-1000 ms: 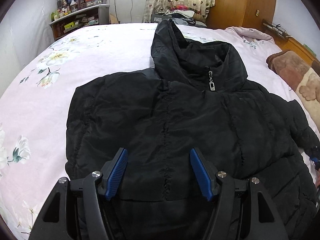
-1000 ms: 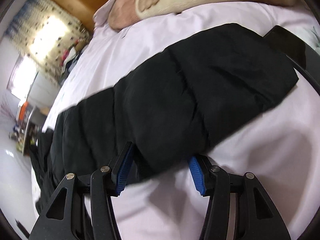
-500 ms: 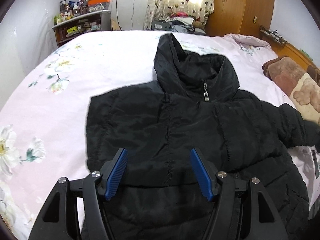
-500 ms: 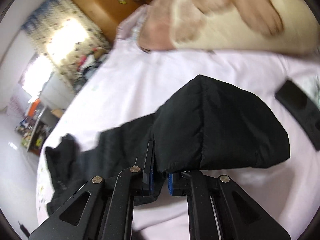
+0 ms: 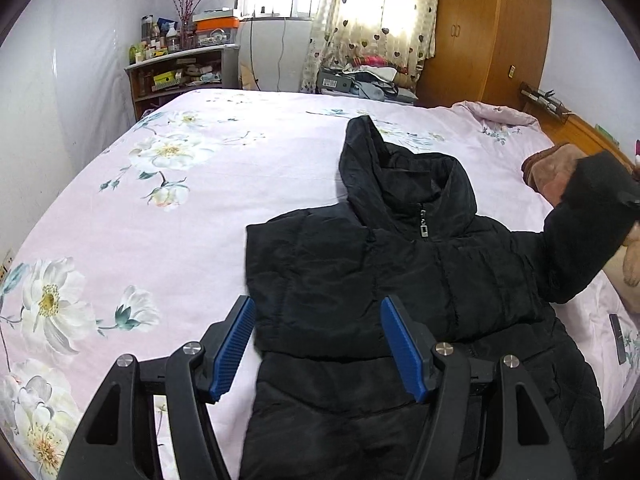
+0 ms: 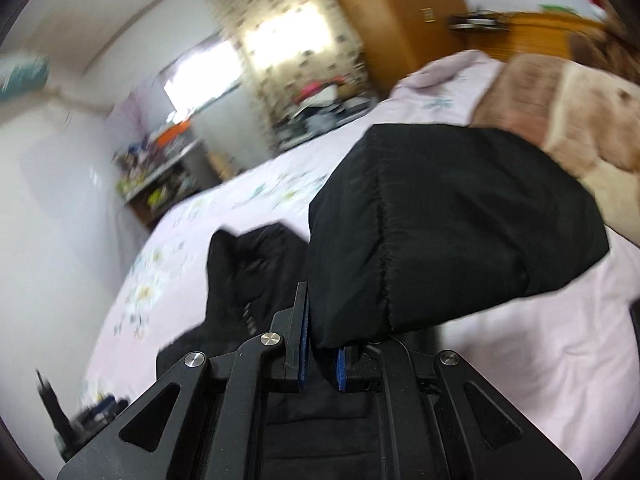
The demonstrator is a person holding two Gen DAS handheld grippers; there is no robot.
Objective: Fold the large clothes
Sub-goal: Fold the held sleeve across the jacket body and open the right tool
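Note:
A black hooded puffer jacket [image 5: 400, 280] lies front up on the pink floral bed [image 5: 180, 220], hood pointing away. Its left sleeve is folded in across the chest. My left gripper [image 5: 318, 344] is open and empty, held above the jacket's lower left part. My right gripper [image 6: 322, 354] is shut on the jacket's right sleeve [image 6: 452, 224] near the cuff and holds it lifted off the bed. The raised sleeve also shows in the left wrist view [image 5: 588, 232] at the right edge. The hood [image 6: 248, 264] shows behind the sleeve.
A brown and cream plush blanket [image 5: 552, 172] lies at the bed's right side, also in the right wrist view [image 6: 568, 112]. A dark remote [image 5: 618, 338] lies on the sheet at the right. A shelf [image 5: 180, 72], curtains and a wooden wardrobe [image 5: 488, 28] stand beyond the bed.
My right gripper shut on the right sleeve and lifted it off the bed. My left gripper drew back and up from the jacket, staying open.

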